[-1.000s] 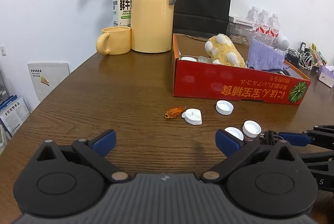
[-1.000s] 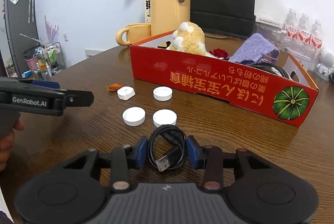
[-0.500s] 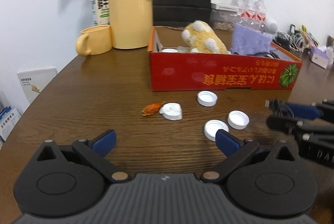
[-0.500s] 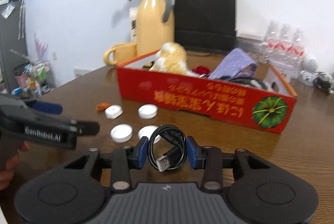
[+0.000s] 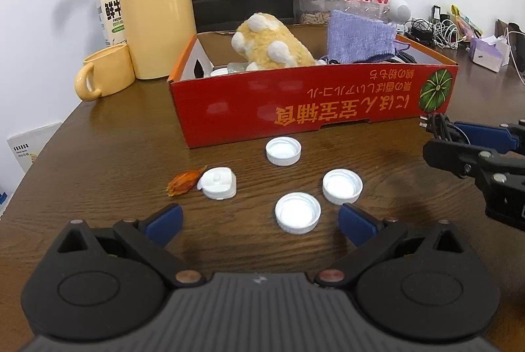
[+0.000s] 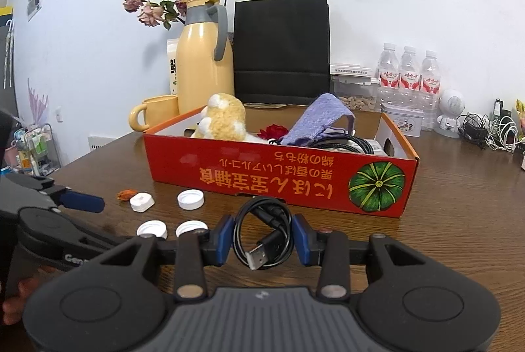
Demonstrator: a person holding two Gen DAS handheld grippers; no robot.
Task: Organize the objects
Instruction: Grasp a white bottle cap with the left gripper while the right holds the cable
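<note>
**A:** quick count pls, what's on the worktop [image 5: 98, 135]?

**B:** 3 round white bottle caps: one [image 5: 283, 151] just in front of the red box [image 5: 295, 109], two more [image 5: 342, 186] [image 5: 297, 213] closer to the left gripper [image 5: 259, 220]. Plus 1 squarish white flip cap [image 5: 219, 182] w/ 1 dried orange flower bud [image 5: 183, 183] touching its left side. So 4 caps total, all lying open side up afaict.

**A:** and in the box?

**B:** 1 yellow plush toy [image 6: 226, 119], 1 purple knit cloth [image 6: 315, 119], 1 red flower [image 6: 274, 132], some dark braided cable on the right side. Behind it: 1 yellow thermos [image 6: 203, 63], 1 yellow mug [image 6: 157, 115], 1 milk carton [image 5: 110, 12], 1 black paper bag [image 6: 282, 47], 3 water bottles [image 6: 408, 73].

**A:** fingers?

**B:** Left ones are spread wide, nothing between them. The nearest round cap sits just ahead of them, closer to the right finger, not touching. Right gripper [image 6: 264, 240] is pinching 1 coiled black USB cable [image 6: 264, 234], blue pads pressed on both sides of the coil, plug end pointing back at the cam. The cable's held above the worktop, just in front of the box's near wall.
</note>
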